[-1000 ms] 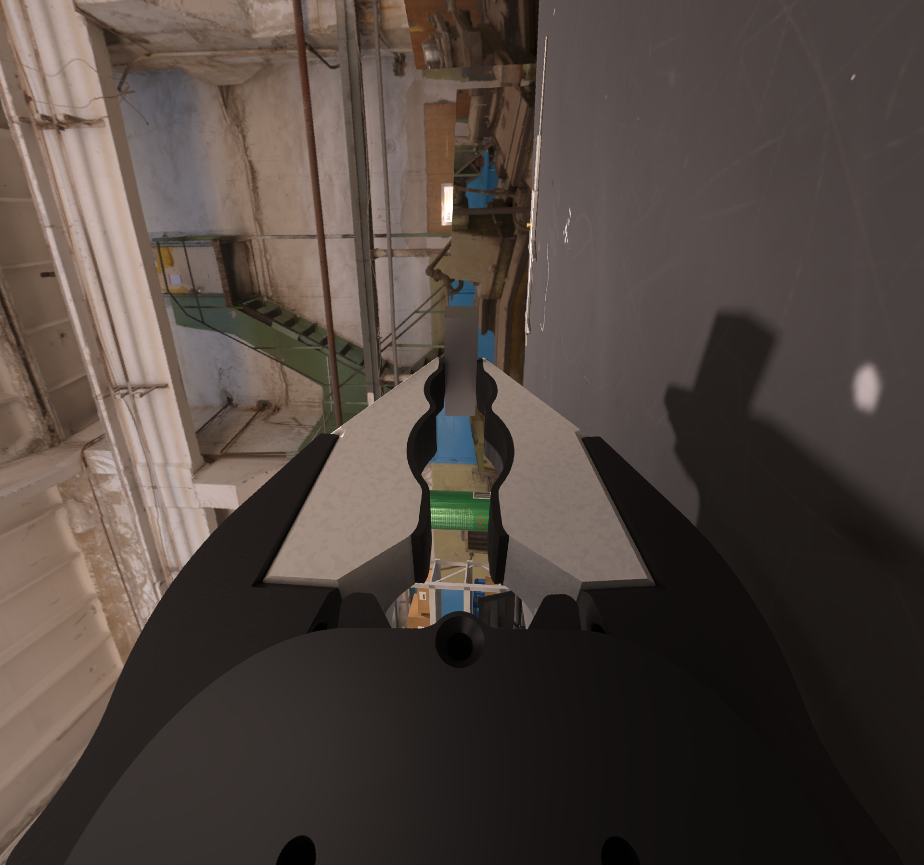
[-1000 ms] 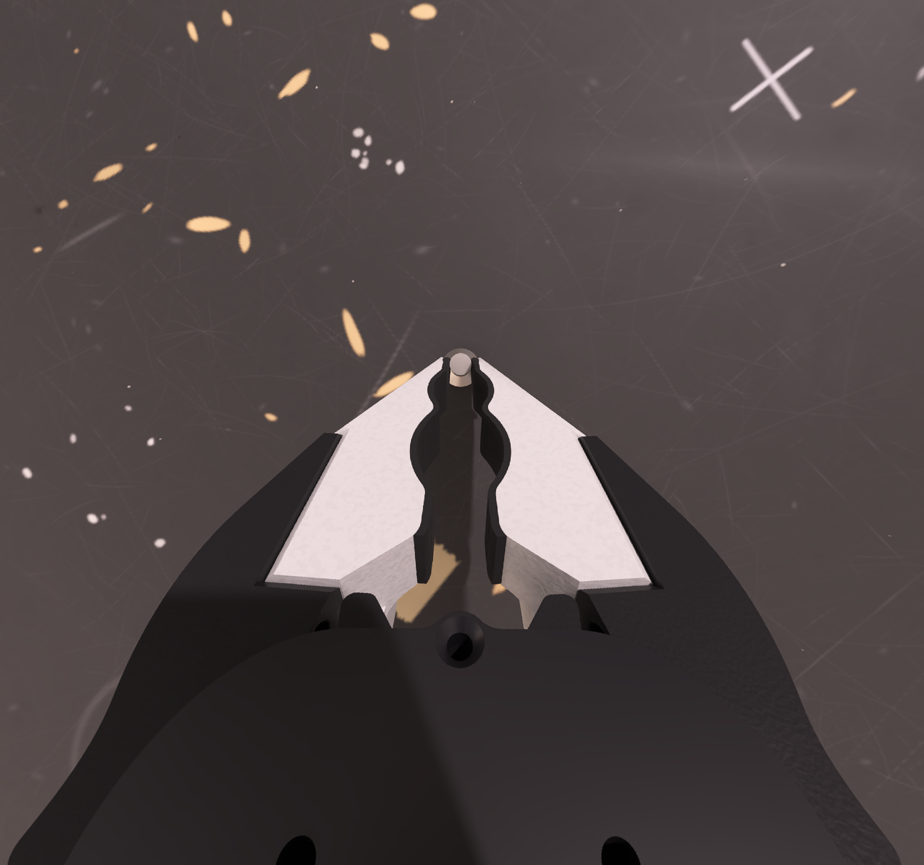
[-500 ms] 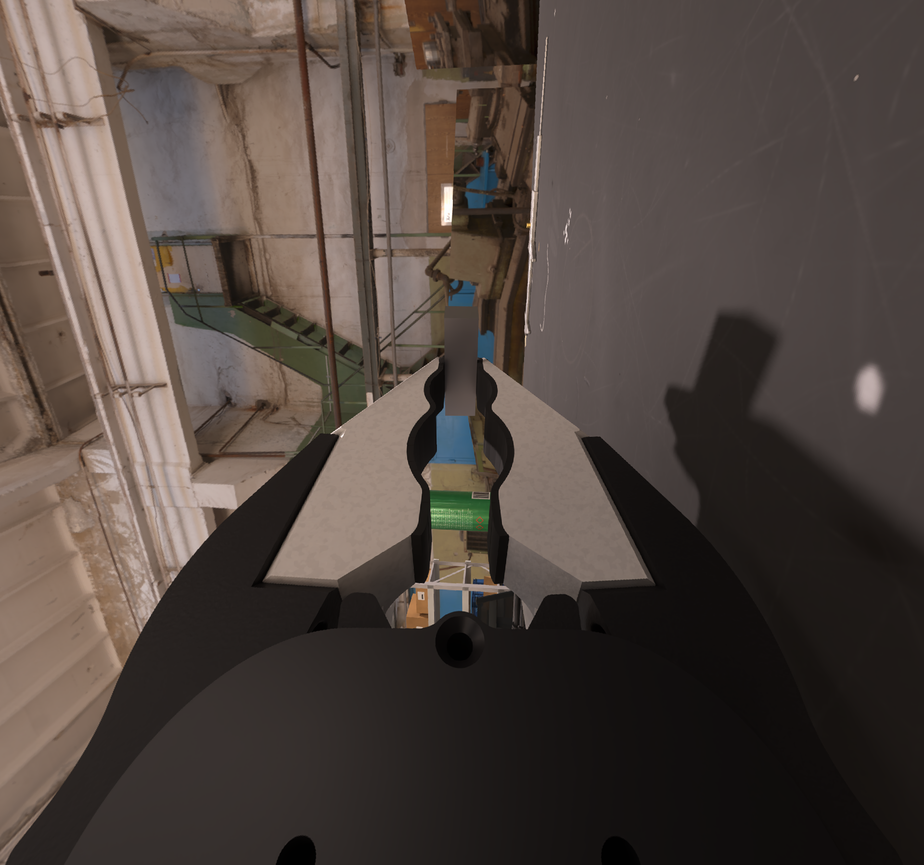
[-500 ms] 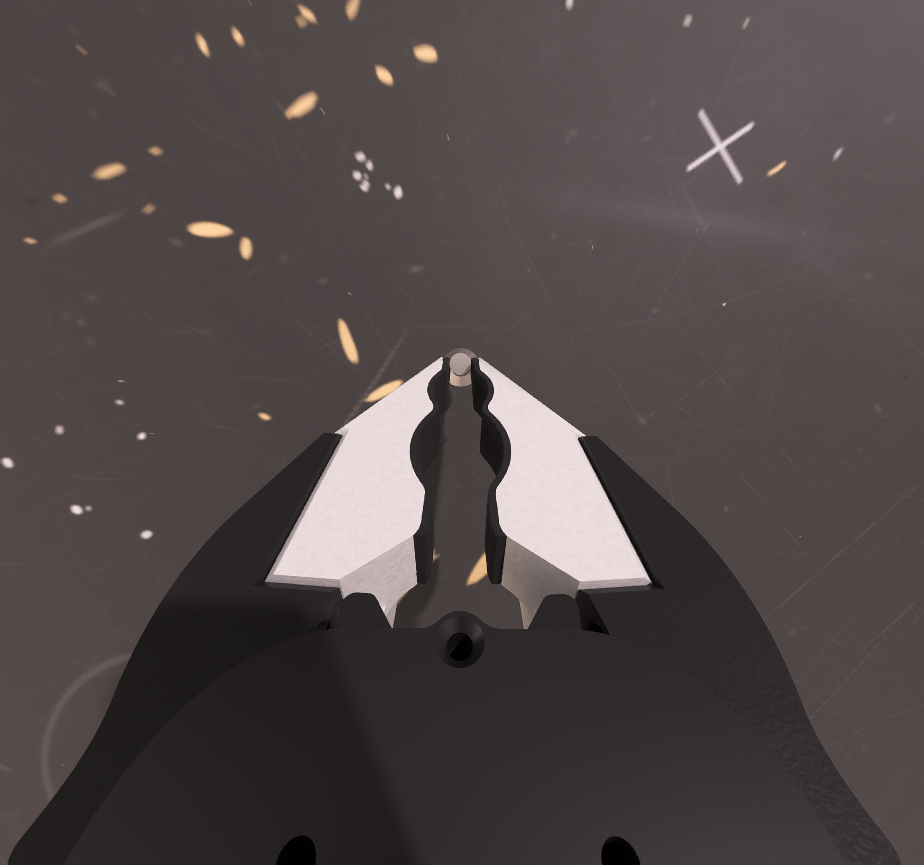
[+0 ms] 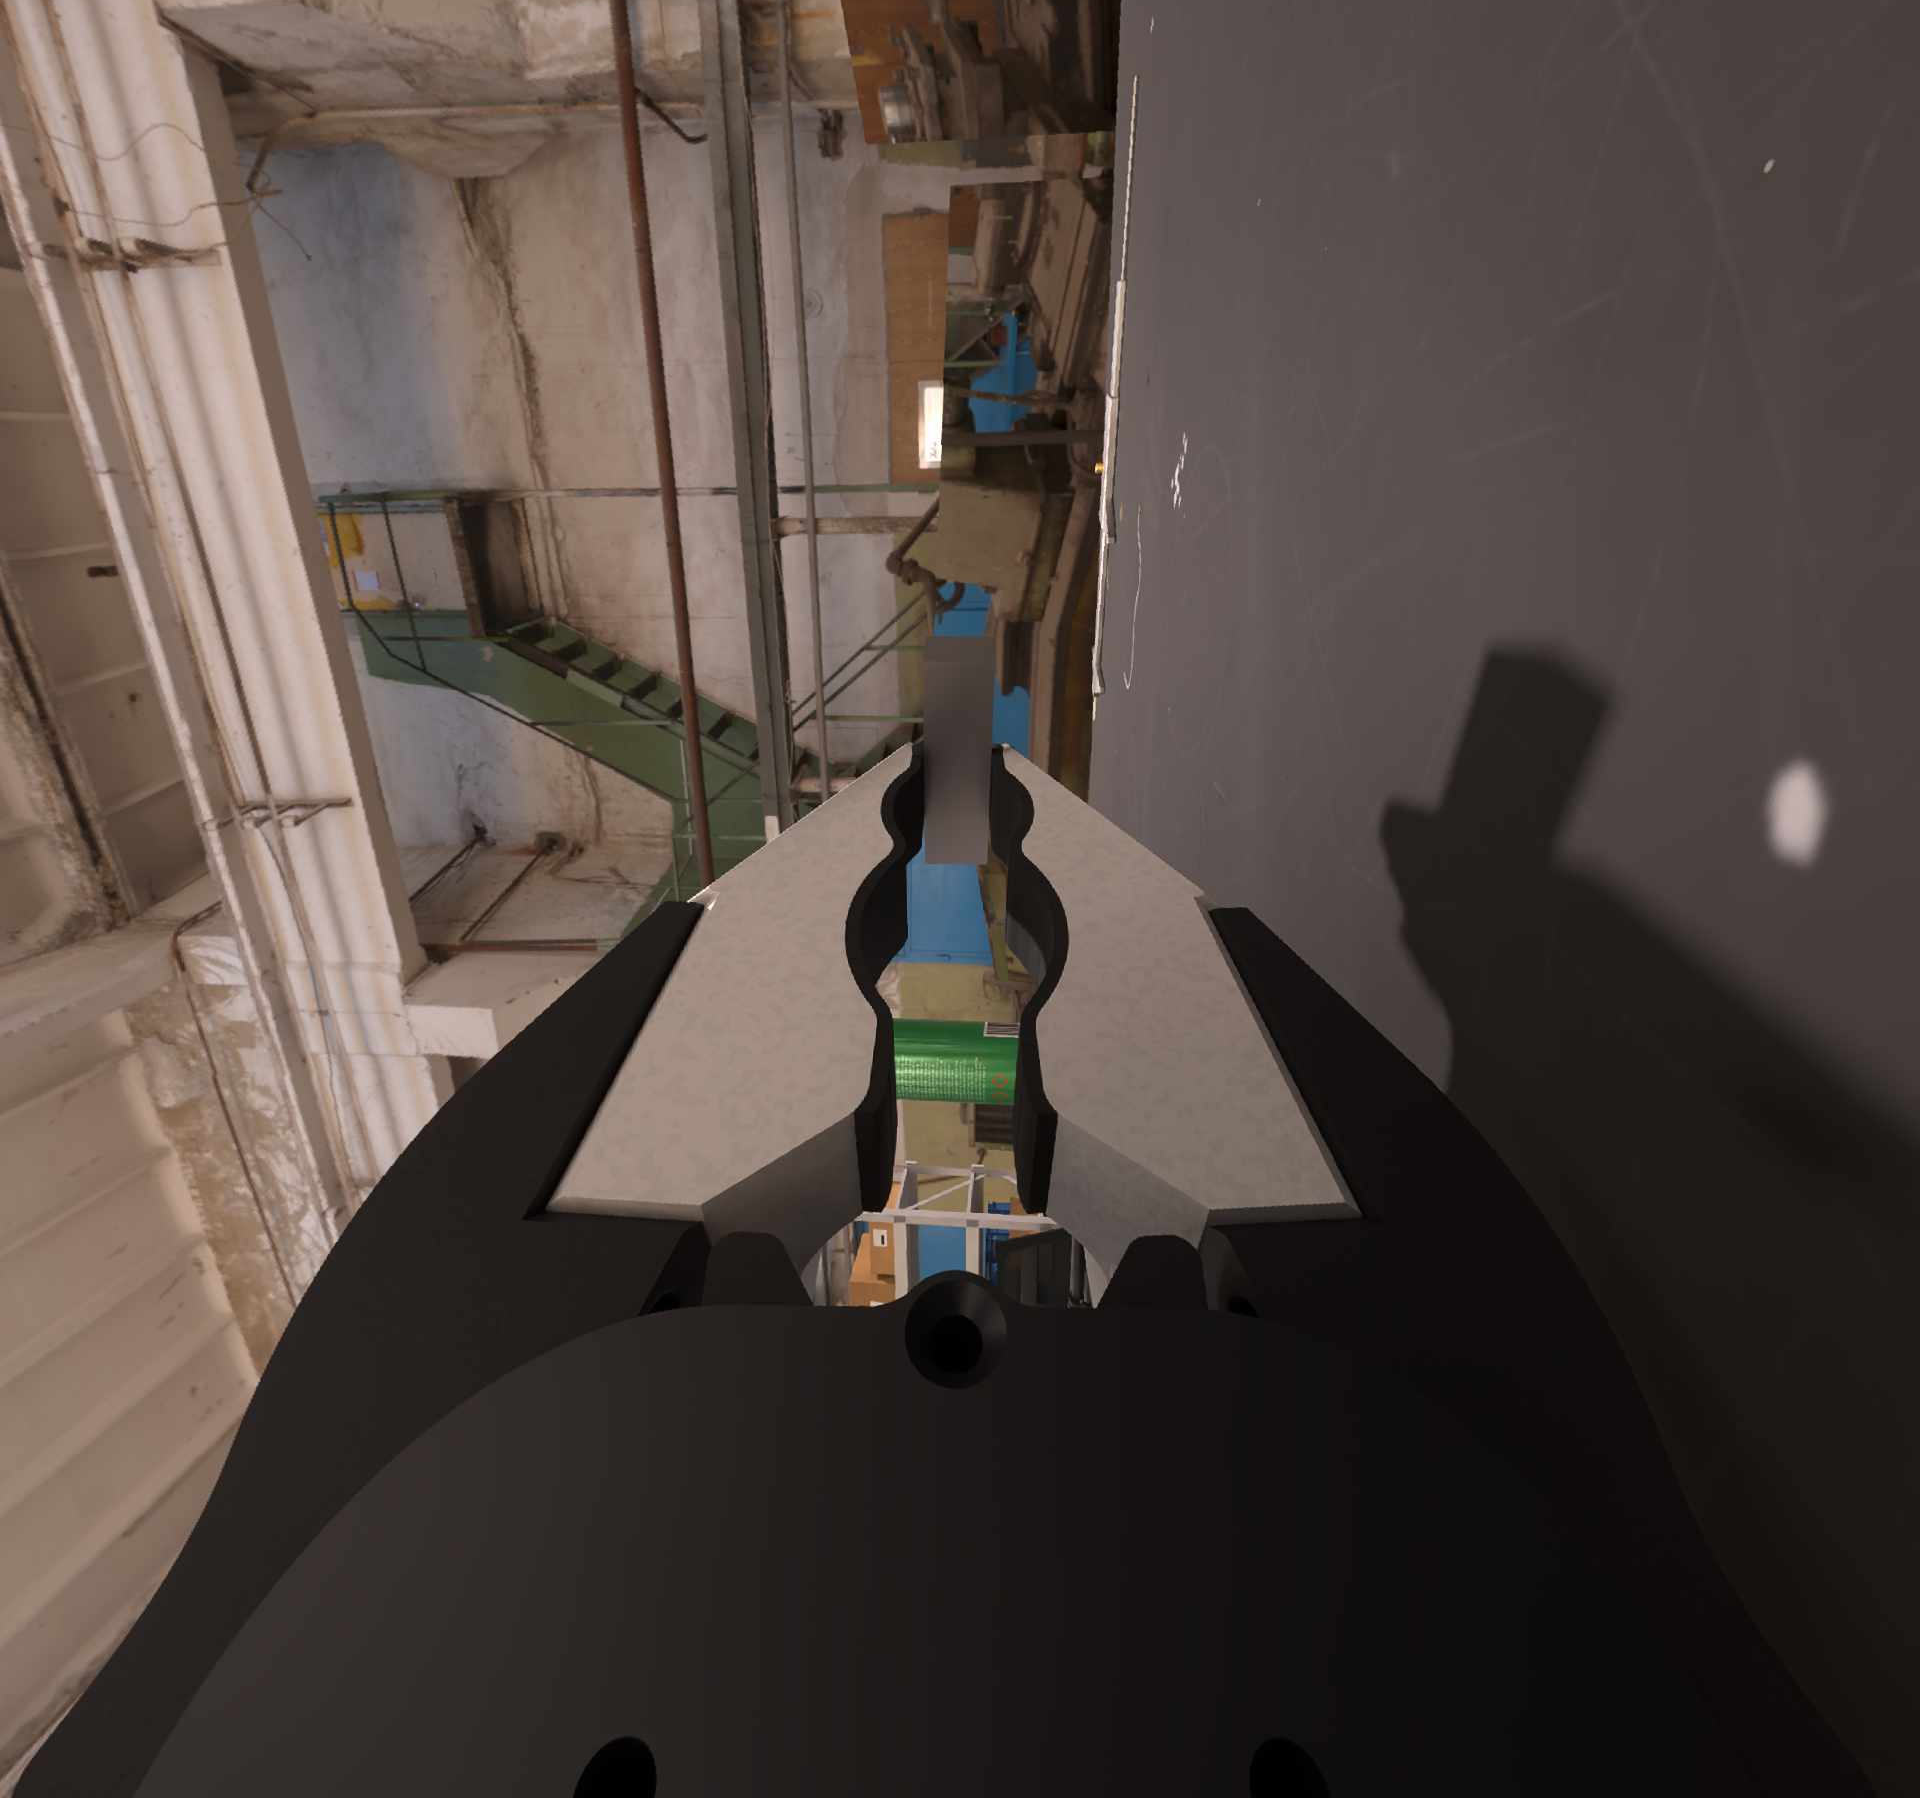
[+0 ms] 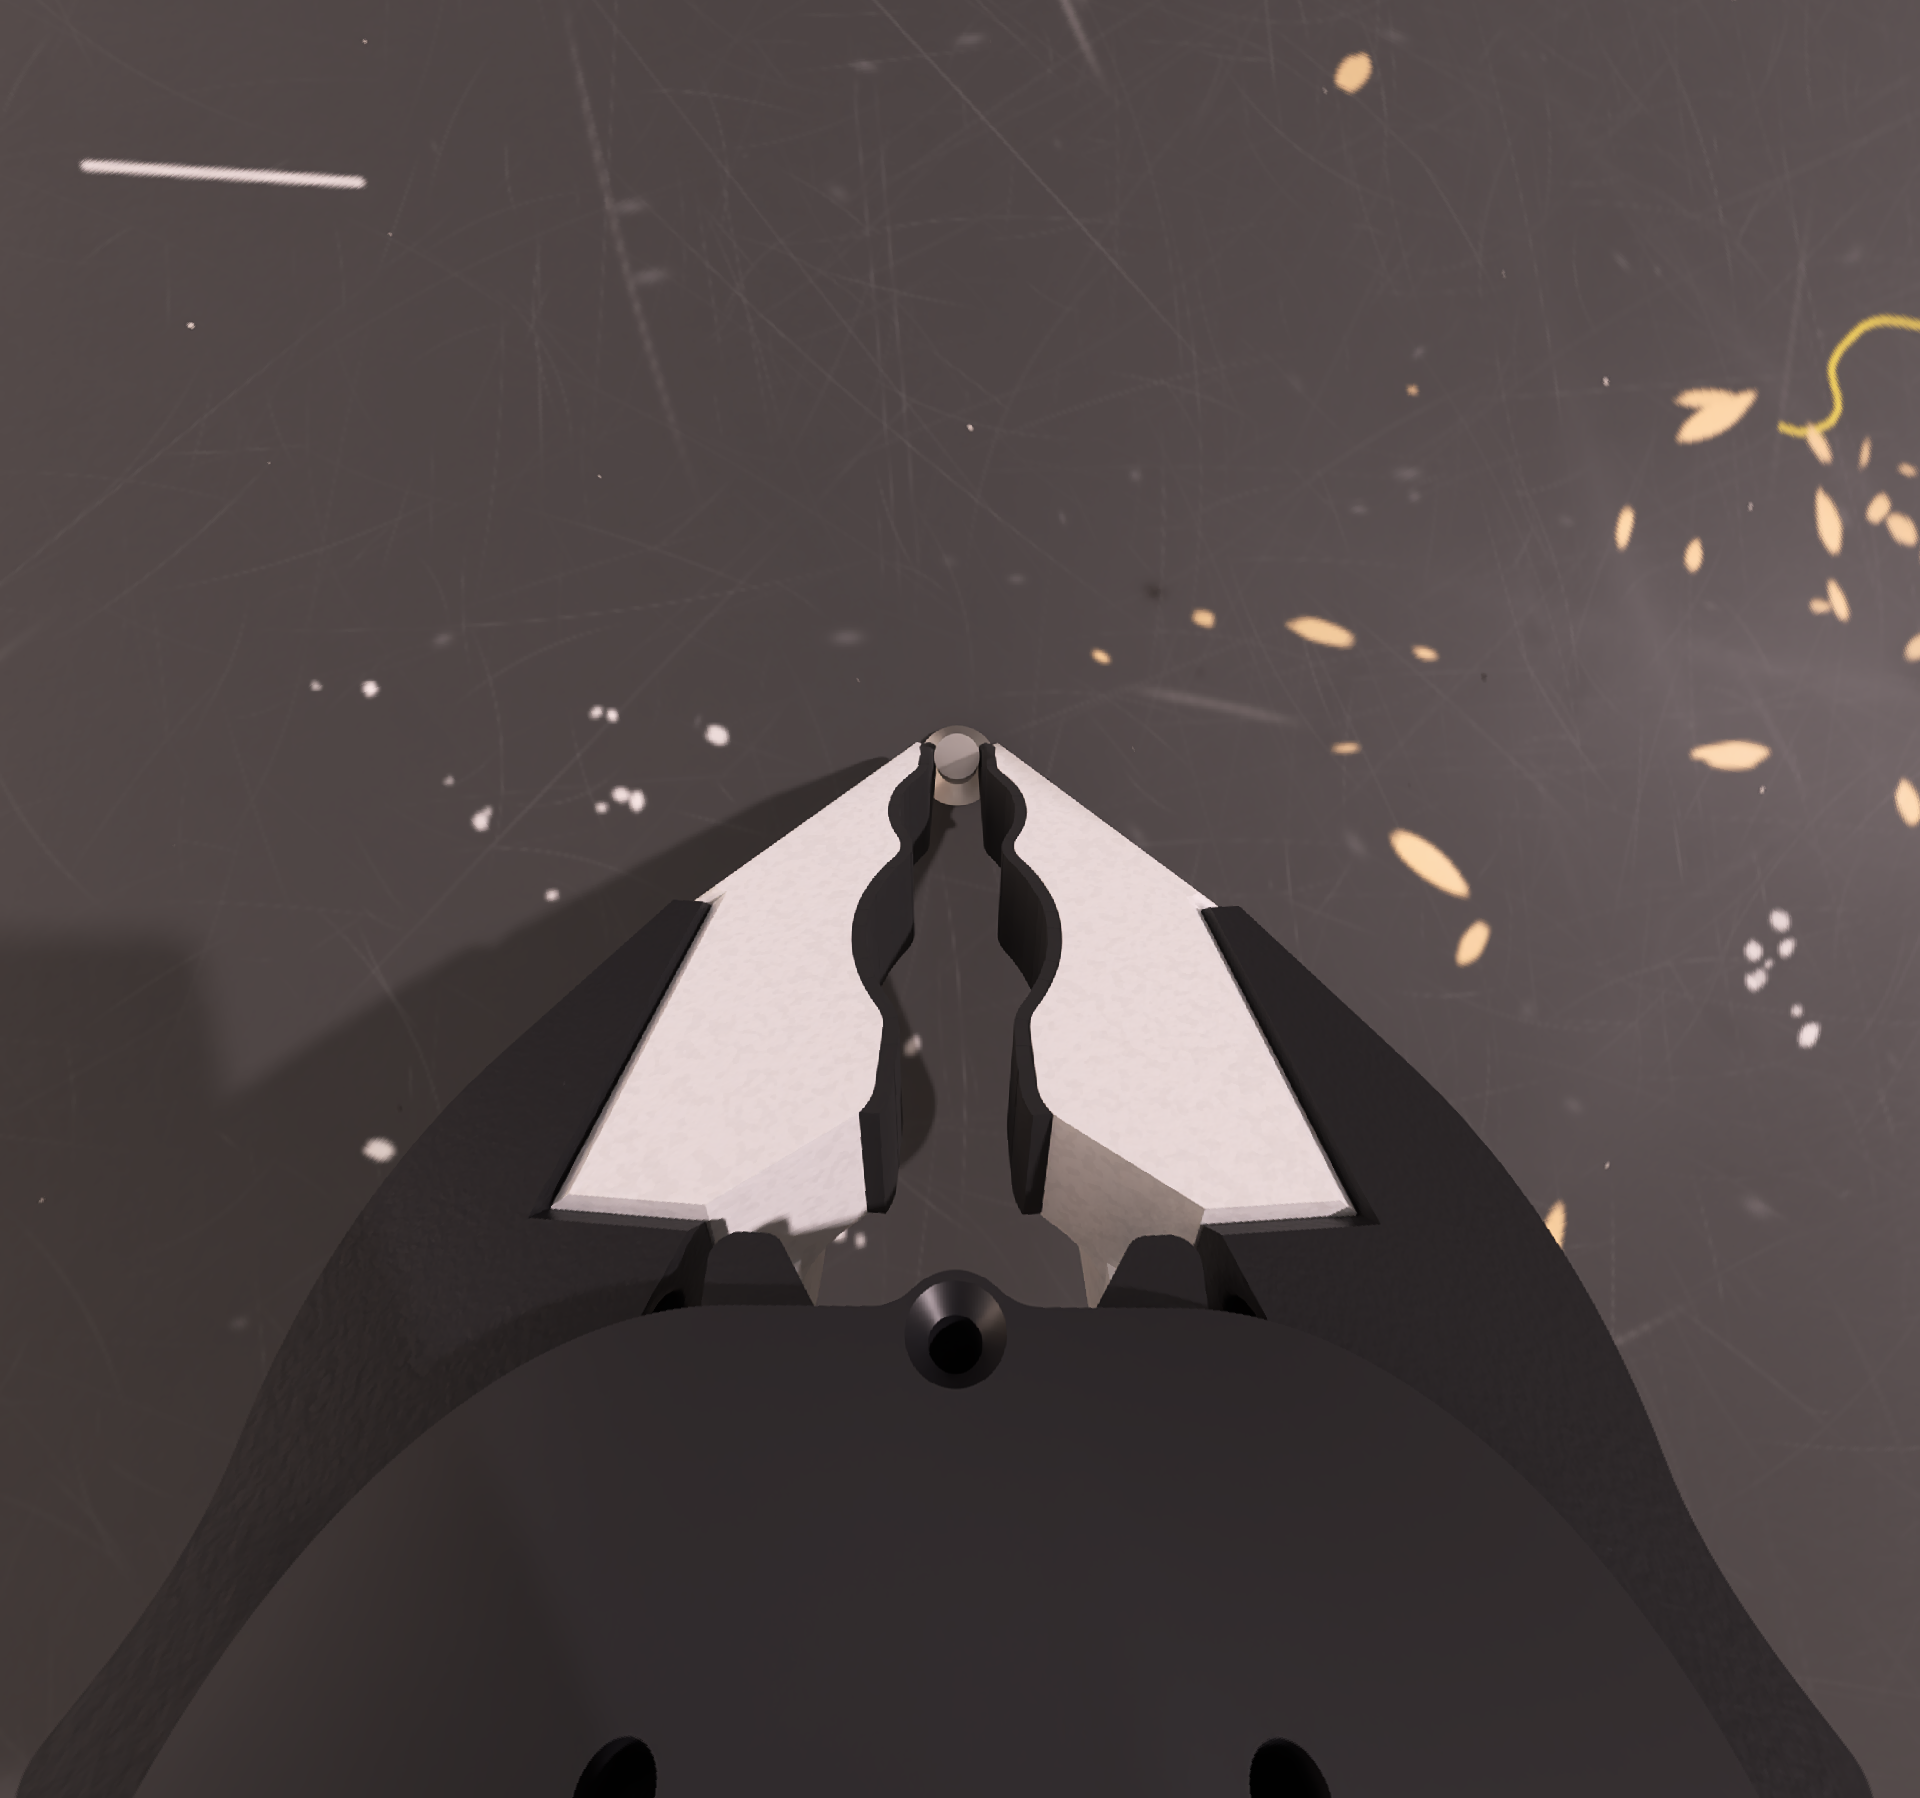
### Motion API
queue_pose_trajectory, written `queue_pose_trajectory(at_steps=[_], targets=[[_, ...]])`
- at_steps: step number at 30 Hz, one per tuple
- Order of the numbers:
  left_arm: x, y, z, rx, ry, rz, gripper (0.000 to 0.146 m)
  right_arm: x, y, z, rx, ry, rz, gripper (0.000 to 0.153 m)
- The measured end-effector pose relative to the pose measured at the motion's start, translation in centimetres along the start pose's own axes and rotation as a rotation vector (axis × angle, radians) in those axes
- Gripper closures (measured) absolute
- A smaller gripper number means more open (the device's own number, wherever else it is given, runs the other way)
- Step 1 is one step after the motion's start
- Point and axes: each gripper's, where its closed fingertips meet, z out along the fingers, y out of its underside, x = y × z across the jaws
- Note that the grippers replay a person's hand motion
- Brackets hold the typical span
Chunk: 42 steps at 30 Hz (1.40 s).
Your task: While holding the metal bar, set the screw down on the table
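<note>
Right tool (image 6: 957, 769): fingertips closed on the screw (image 6: 956, 763), a small pale cylinder pinched at the very tip, its rounded end facing the camera. Beyond it lies the dark scratched surface (image 6: 935, 294), seen almost square-on, so this tool points down at it. Tan flecks (image 6: 1429, 863) lie scattered to the right, white specks (image 6: 623, 799) to the left, and a white line (image 6: 222, 174) farther off at upper left.

Left tool (image 5: 957, 792): clamped on the metal bar (image 5: 957, 761), a flat grey strip gripped at the tips and projecting beyond them. The surface (image 5: 1507, 398) runs along the right side of this view and carries the tool's shadow (image 5: 1496, 813). A workshop hall with a green staircase (image 5: 582, 678) fills the distance.

Step in hand, by my reading: carrying the screw over the surface, not yet set down. Whether it touches the surface I cannot tell.

Next move calls for lowering the right tool until the screw meets the surface, then parting its fingers, while the left tool holds the bar firmly.
</note>
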Motion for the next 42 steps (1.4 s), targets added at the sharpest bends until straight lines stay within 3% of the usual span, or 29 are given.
queue_pose_trajectory(at_steps=[5,7,9,13,15,19,26,34,42], targets=[[0.0,-0.1,0.0,0.004,0.001,-0.001,0.135,-0.4,-0.2,0.0,-0.021,-0.010,0.004,0.143],[0.0,-0.1,0.0,0.003,0.002,0.000,0.135,0.9,0.4,-1.4,-0.020,0.041,0.015,0.112],[0.0,-0.1,0.0,0.004,0.001,0.002,0.135,3.8,2.0,-4.1,-0.014,0.159,0.068,0.105],[0.0,-0.3,0.0,0.009,0.000,0.003,0.135,11.0,7.8,-10.2,-0.001,0.429,0.318,0.111],[0.0,-0.3,0.0,0.011,0.000,0.002,0.135,13.1,10.5,-11.8,-0.037,0.498,0.401,0.114],[0.0,-0.3,0.0,0.009,-0.001,0.005,0.135,14.6,13.1,-11.8,-0.088,0.495,0.472,0.115],[0.0,-0.2,0.0,0.007,0.001,0.003,0.135,15.2,14.0,-10.7,-0.128,0.447,0.524,0.118],[0.0,-0.2,0.0,0.007,0.002,0.001,0.135,14.8,14.5,-10.3,-0.184,0.445,0.488,0.146],[0.0,-0.2,0.0,0.008,0.001,0.005,0.135,13.9,14.3,-10.5,-0.193,0.396,0.477,0.153]])
